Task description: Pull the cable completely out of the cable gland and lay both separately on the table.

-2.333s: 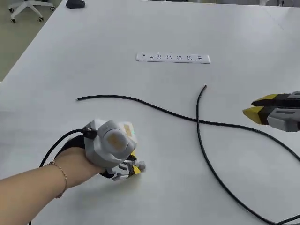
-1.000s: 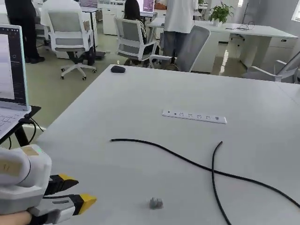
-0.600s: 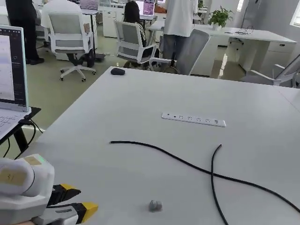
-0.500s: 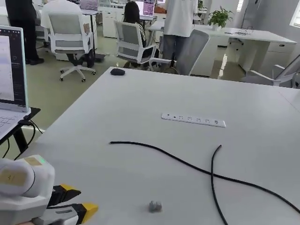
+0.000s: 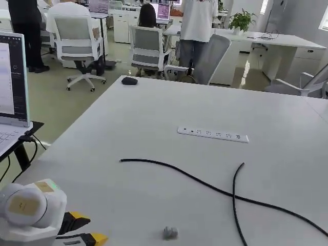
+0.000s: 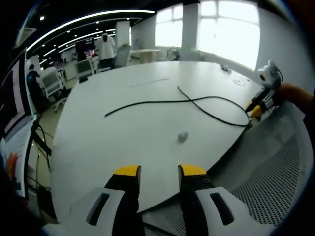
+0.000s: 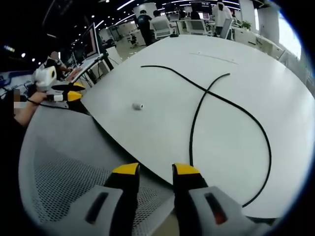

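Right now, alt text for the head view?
A small grey cable gland lies alone on a white table, apart from a black cable that crosses itself. The left gripper sits at bottom left, a power strip farther back.

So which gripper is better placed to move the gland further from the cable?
Probably the left gripper: the gland lies just ahead of its open jaws and looks farther from the right gripper.

The cable point(image 5: 233, 196) leaves our head view at the right edge, the bottom edge cuts the left tongs point(image 5: 86, 229), and we cannot make out the tiny cable gland point(image 5: 170, 233).
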